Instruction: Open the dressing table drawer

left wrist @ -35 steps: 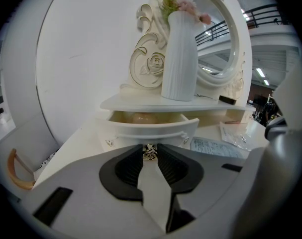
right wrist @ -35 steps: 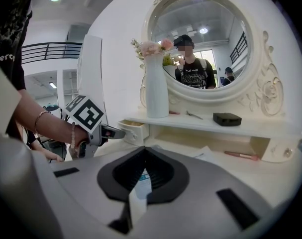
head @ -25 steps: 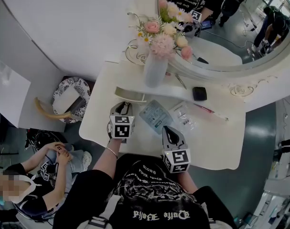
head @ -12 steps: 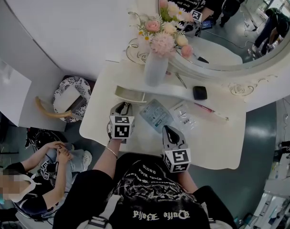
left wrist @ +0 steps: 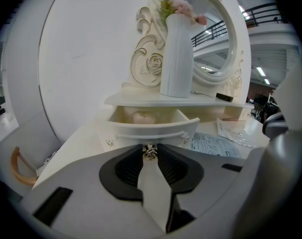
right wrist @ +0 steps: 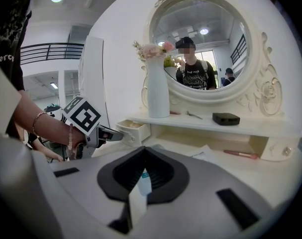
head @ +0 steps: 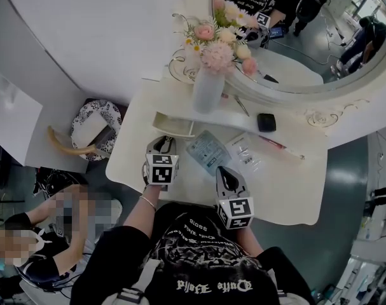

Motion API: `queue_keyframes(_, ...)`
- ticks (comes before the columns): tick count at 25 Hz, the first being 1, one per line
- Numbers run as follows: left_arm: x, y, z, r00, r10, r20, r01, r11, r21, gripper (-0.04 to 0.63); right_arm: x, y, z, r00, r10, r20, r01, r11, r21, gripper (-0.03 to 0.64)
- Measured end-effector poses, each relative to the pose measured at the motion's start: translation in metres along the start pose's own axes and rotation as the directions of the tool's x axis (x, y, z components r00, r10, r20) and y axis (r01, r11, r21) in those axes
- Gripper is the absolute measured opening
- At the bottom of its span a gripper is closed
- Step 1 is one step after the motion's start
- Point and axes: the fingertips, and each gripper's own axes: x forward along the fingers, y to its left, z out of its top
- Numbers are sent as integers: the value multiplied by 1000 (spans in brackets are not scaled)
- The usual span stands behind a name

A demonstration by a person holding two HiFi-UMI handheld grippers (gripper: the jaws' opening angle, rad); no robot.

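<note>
Left tool (left wrist: 150, 148) on half-hidden drawer knob (left wrist: 150, 154)

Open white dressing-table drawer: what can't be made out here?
Contents of the open white drawer: left gripper view, its front wall hides all but a pale rounded lump.
The small metal drawer knob: left gripper view, mostly covered by the left gripper clamped on it.
The printed paper sheet: head view, text too small.

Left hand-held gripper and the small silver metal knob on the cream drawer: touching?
Touching. The left gripper view shows the left hand-held gripper pinching the small silver metal knob of the pulled-out cream drawer, no gap either side.
</note>
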Motion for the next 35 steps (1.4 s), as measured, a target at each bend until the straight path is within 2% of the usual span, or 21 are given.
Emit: queue_keyframes(35, -9, -2, -6, 1000, 7, -12, -7, 999, 34, 103, 1, -1, 1, 1000, 20, 14, -20, 1000, -8, 11)
